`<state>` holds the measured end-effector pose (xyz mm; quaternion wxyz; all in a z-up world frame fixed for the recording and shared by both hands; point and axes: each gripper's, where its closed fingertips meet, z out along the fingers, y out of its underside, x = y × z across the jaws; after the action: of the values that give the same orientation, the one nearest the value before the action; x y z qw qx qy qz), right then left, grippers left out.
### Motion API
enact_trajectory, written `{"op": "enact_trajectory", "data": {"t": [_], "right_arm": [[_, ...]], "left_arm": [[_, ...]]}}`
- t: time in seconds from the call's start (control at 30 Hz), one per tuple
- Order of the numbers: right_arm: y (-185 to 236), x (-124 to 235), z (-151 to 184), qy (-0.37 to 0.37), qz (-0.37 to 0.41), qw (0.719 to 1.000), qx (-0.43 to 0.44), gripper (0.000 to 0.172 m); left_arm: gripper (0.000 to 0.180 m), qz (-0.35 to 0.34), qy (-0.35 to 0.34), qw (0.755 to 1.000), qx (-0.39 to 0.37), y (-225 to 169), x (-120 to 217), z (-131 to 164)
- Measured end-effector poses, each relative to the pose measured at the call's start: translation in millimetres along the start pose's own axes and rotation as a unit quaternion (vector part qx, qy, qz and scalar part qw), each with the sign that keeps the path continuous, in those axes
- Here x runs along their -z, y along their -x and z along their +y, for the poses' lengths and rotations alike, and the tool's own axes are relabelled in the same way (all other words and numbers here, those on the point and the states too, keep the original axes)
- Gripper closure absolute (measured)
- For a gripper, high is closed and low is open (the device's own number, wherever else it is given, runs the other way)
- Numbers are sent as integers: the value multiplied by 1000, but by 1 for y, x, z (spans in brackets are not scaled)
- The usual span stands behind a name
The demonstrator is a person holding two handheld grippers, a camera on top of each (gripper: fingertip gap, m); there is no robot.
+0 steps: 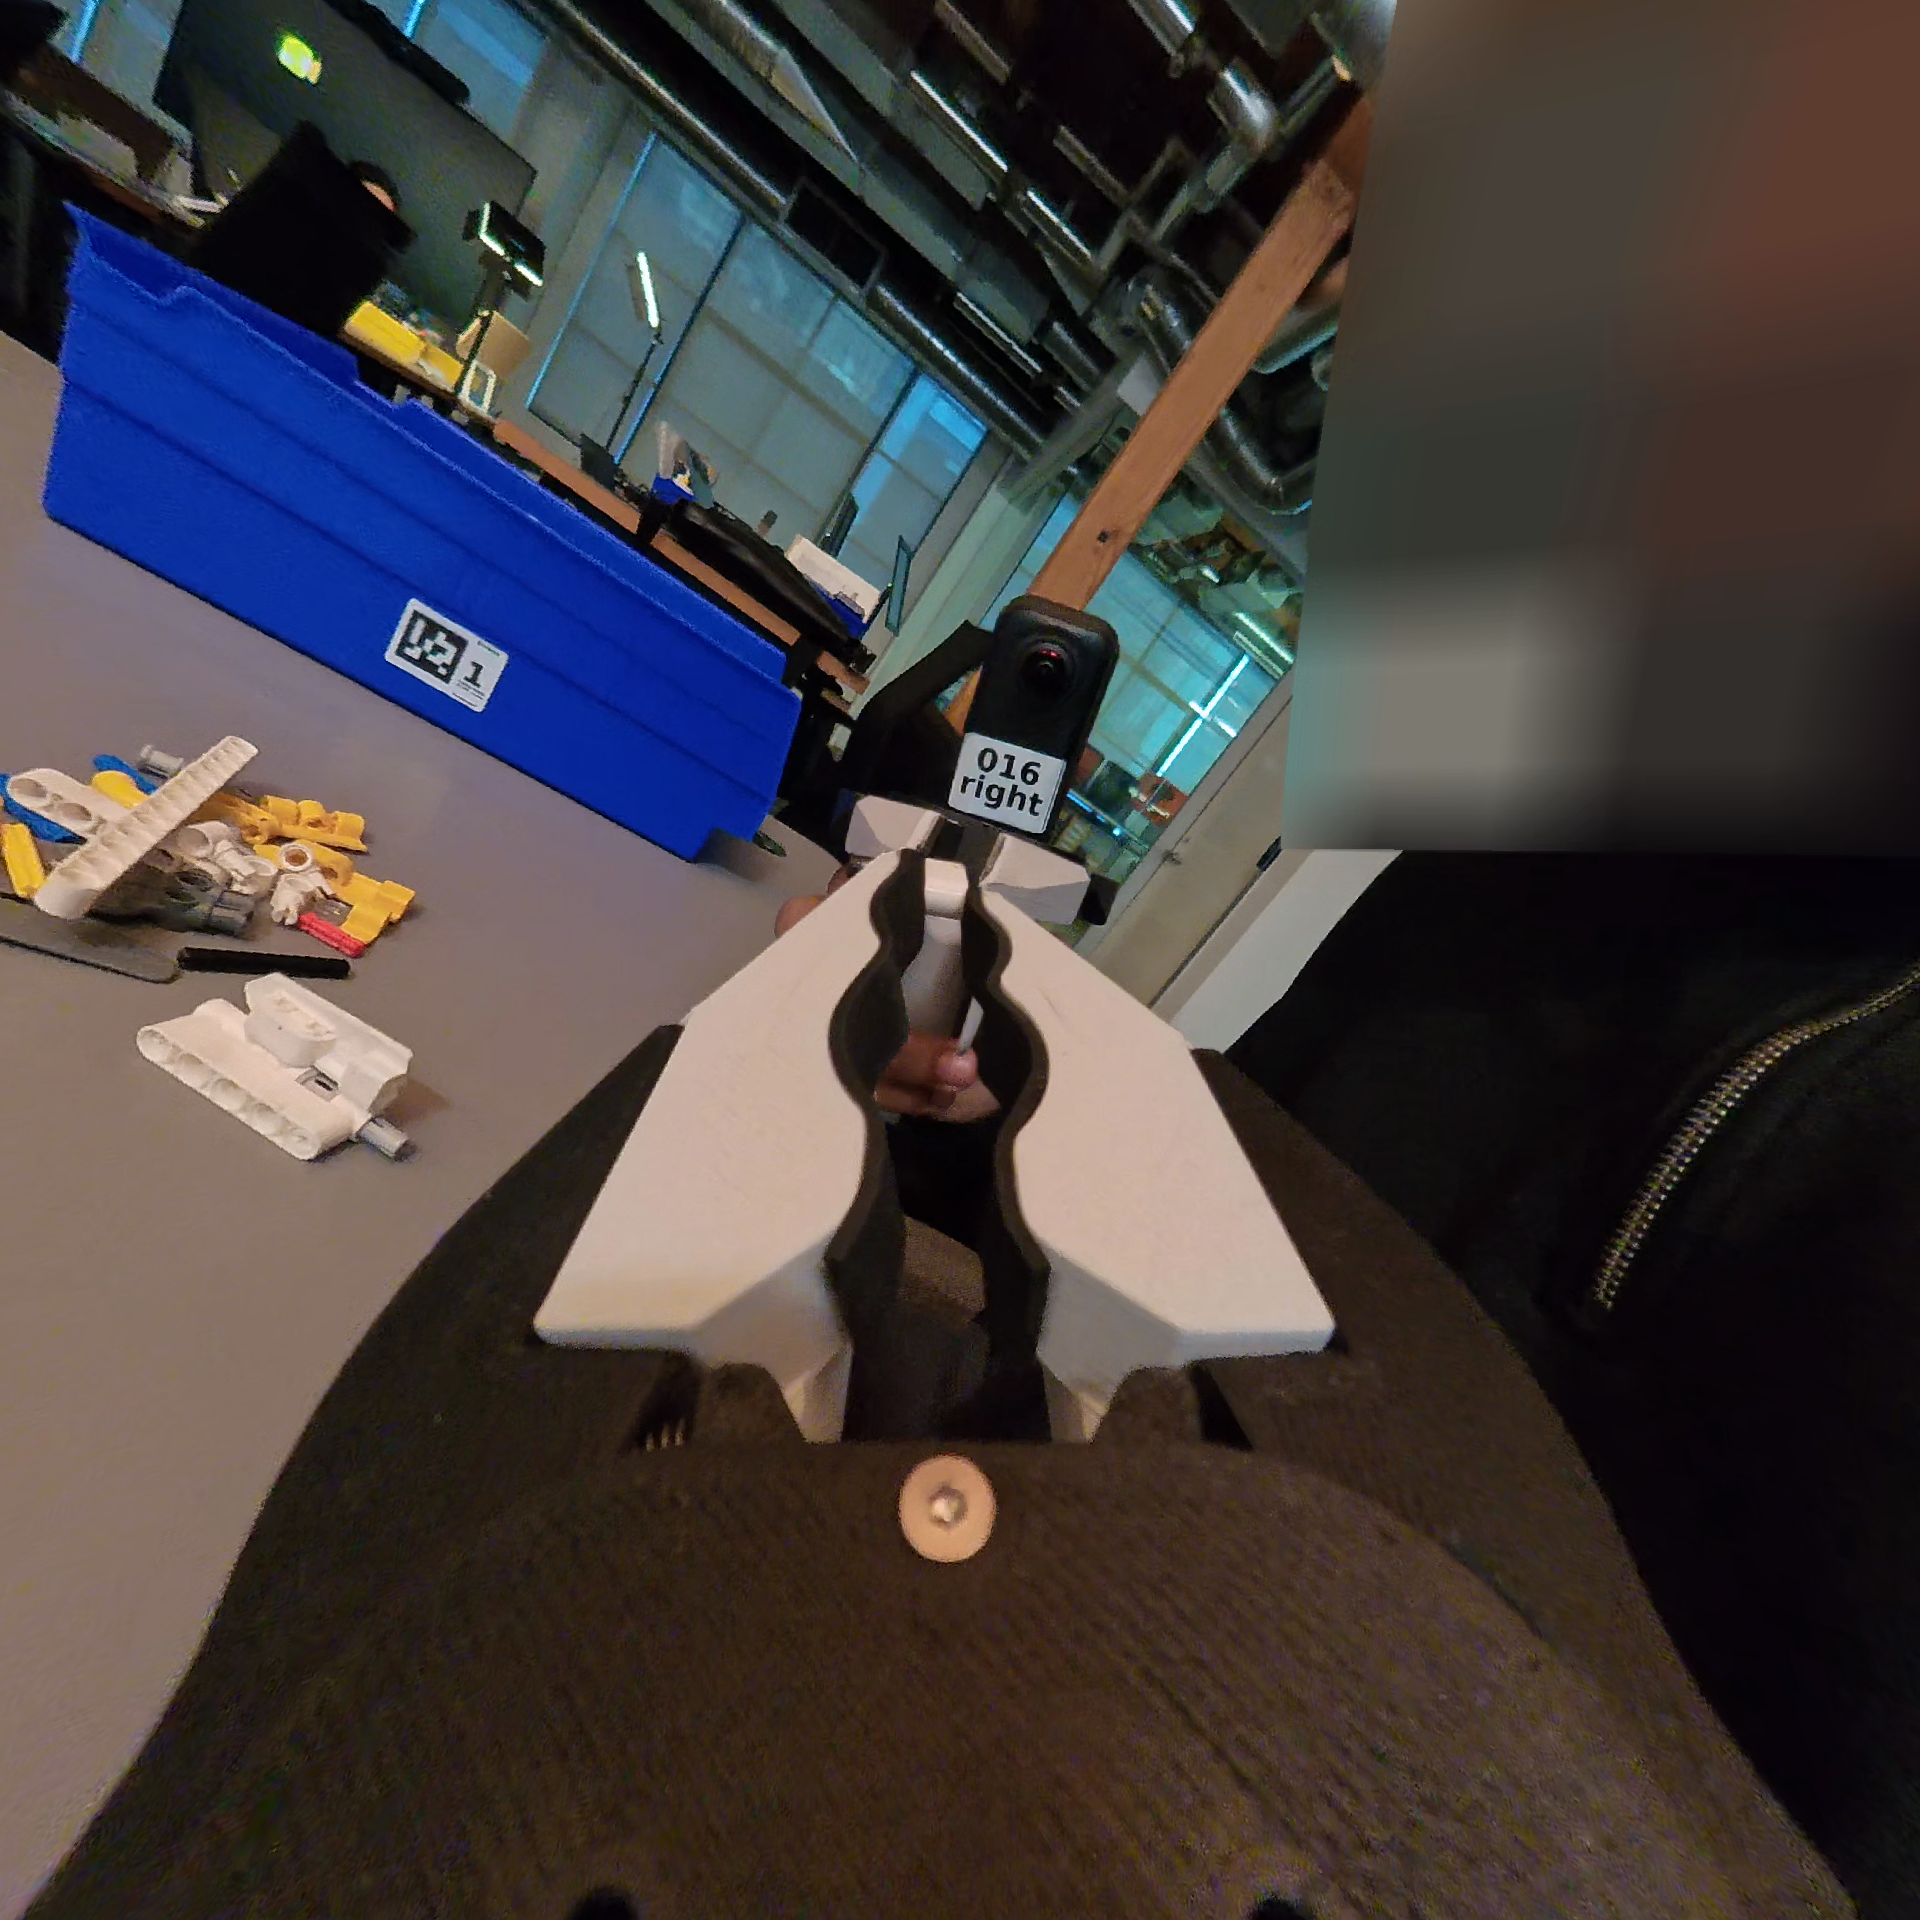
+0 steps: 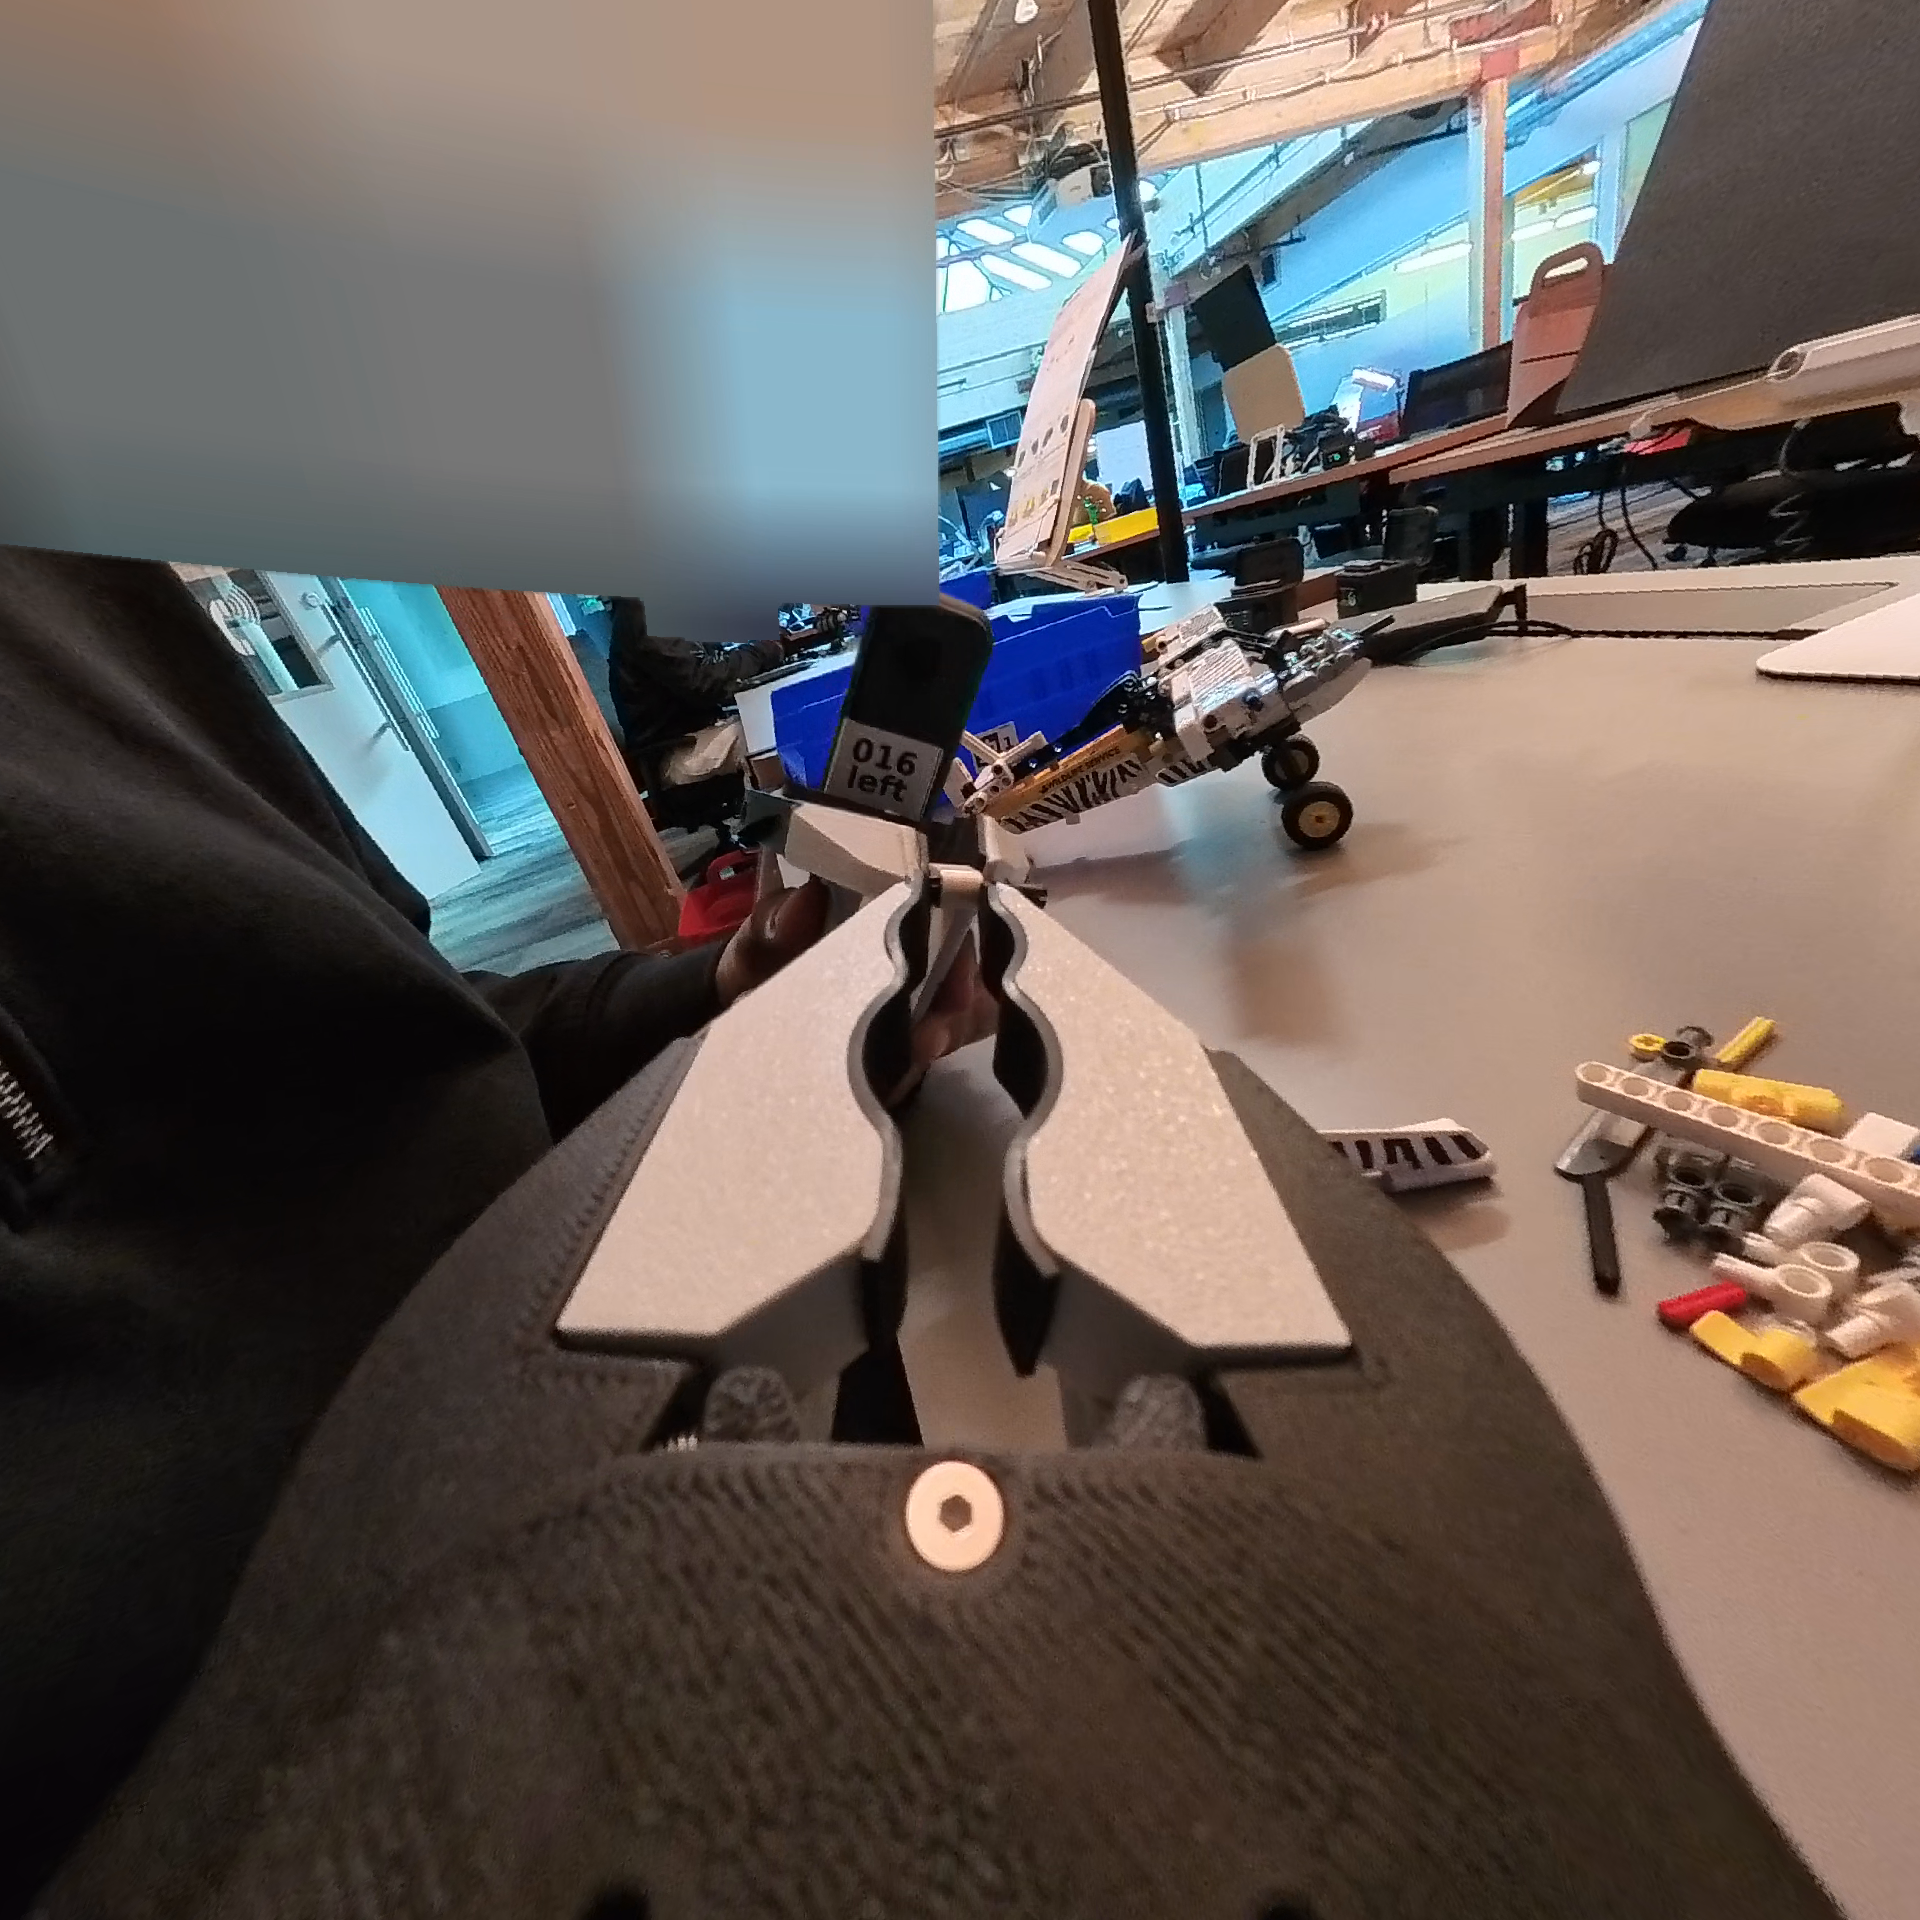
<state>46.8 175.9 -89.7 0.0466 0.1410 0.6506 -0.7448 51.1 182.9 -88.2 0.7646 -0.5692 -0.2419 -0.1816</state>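
Nearest the lens, both hand-held grippers are seen tip to tip at mid-frame: the right hand-held gripper (image 2: 948, 902) and the left hand-held gripper (image 1: 943, 868) are clamped on 1 small white piece (image 2: 958, 886). It is judged light, rigid and slippery; loose bricks (image 2: 1766, 1226) lie lower right on the surface (image 2: 1507, 935).

A grey table (image 2: 1558, 935) carries a pile of loose building-toy parts (image 2: 1787, 1226) right of the right tongs, a wheeled toy model (image 2: 1195, 717) ahead, and a blue bin (image 1: 416, 520) beyond.
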Motion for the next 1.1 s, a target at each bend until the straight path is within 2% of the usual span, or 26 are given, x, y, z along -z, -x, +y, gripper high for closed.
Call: {"op": "enact_trajectory", "data": {"t": [1.1], "right_arm": [[-8, 5, 7, 41, 30, 999, 10, 167]], "left_arm": [[177, -47, 11, 999, -2, 11, -2, 7]]}}
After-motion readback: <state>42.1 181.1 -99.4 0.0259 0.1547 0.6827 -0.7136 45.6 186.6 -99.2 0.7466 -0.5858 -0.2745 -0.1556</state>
